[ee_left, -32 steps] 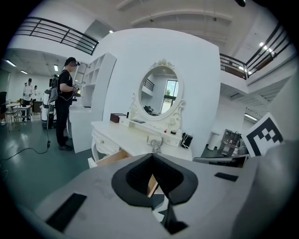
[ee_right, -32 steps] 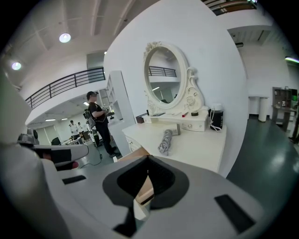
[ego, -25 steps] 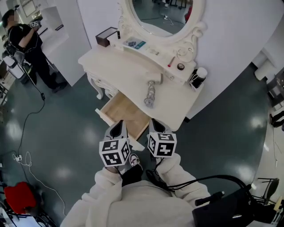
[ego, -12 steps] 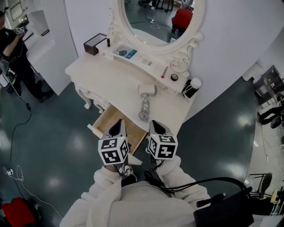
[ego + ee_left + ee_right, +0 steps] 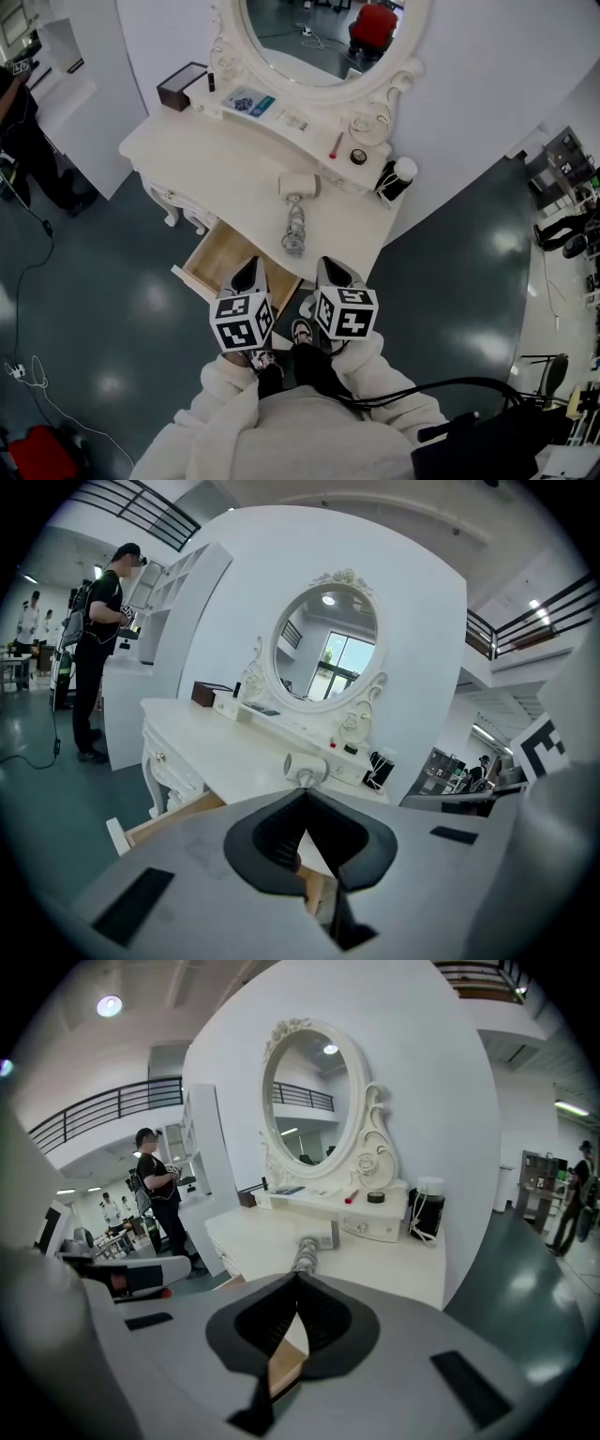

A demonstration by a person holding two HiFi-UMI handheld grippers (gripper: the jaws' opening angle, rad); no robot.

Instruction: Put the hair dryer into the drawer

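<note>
The person wore a cream fleece top [image 5: 300, 433] with bulky sleeves [image 5: 221, 384]. The left gripper [image 5: 248, 269] and right gripper [image 5: 336, 272] had grey shells, black-lined jaws and black-and-white marker cubes [image 5: 242, 322]. Black cables [image 5: 422, 382] ran toward 4 o'clock.

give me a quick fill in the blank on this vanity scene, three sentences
1. The hair dryer lies on top of the white ____.
2. The drawer below it is ____.
3. The jaws of the left gripper and right gripper are ____, holding nothing.
Missing words: table; open; shut
</note>
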